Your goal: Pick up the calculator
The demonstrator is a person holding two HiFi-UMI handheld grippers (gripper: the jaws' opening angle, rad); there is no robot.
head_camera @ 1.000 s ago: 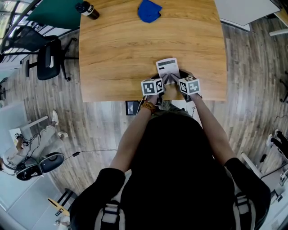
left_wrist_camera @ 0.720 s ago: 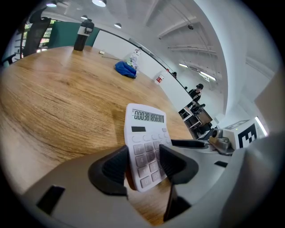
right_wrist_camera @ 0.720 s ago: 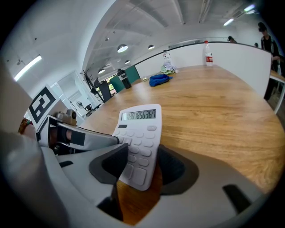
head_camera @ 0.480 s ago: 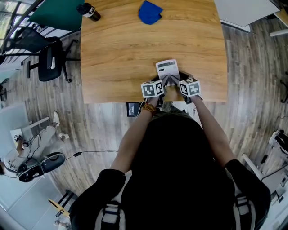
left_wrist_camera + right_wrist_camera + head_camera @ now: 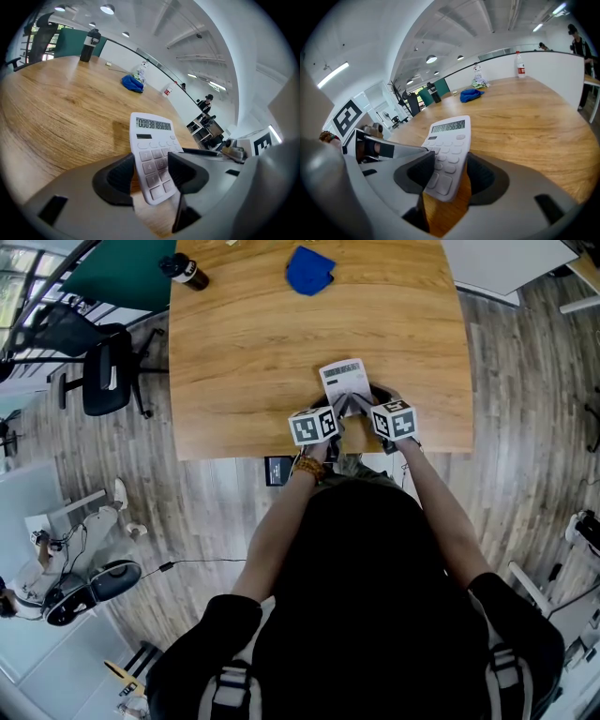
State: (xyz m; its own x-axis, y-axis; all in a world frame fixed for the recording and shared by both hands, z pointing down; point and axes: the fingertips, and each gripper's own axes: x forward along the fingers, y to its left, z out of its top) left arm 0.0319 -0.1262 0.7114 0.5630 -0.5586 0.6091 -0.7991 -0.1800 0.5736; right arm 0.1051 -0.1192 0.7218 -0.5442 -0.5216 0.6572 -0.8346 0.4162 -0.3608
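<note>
My left gripper [image 5: 152, 169] and right gripper [image 5: 449, 171] fingers pinch the tilted white calculator [image 5: 345, 381], digits displayed, over a wood-grain tabletop [image 5: 253, 343] and plank floor [image 5: 525, 409].

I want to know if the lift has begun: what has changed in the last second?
The calculator has shifted slightly toward the table's far side and turned a little, which suggests the lift is starting. The left gripper and right gripper moved with it, and both stay clamped on its keypad end. The blue cloth and bottle have not moved on the table.
</note>
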